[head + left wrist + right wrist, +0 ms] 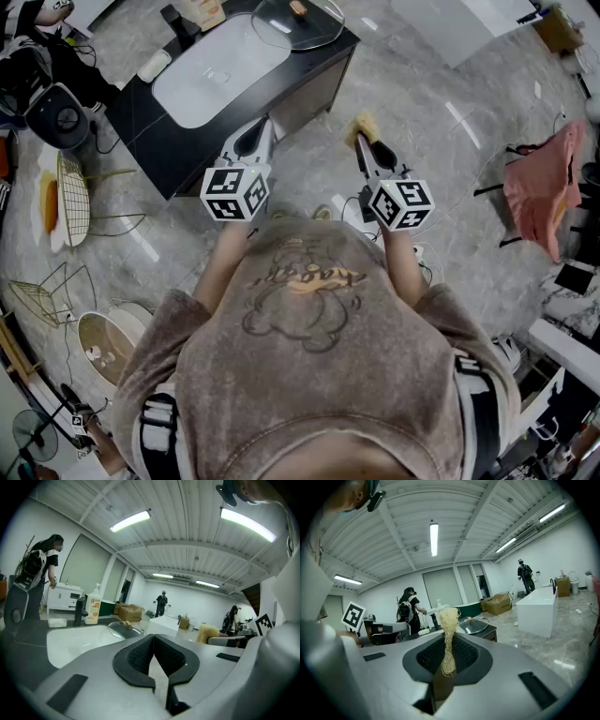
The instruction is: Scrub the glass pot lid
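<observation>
Head view: glass pot lid (295, 21) at 12 o'clock on the black counter (150, 112), beside the white sink (220, 70). Left gripper (260, 139) at 11, right gripper (361, 150) at 1, both well short of the lid

Left gripper view: jaws clenched, empty. Lid at 11 of the tips

Right gripper view: jaws clamped on a yellow fibre scrubber (448, 620). Lid at 2, well apart

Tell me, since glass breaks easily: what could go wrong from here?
1. The glass pot lid lies near the corner of the counter; a hard push might slide it off onto the floor.
2. The right gripper pinches the fibre scrubber by a thin waist, so it could slip out.
3. The left gripper has shut, empty jaws; nothing steadies the lid yet.
</observation>
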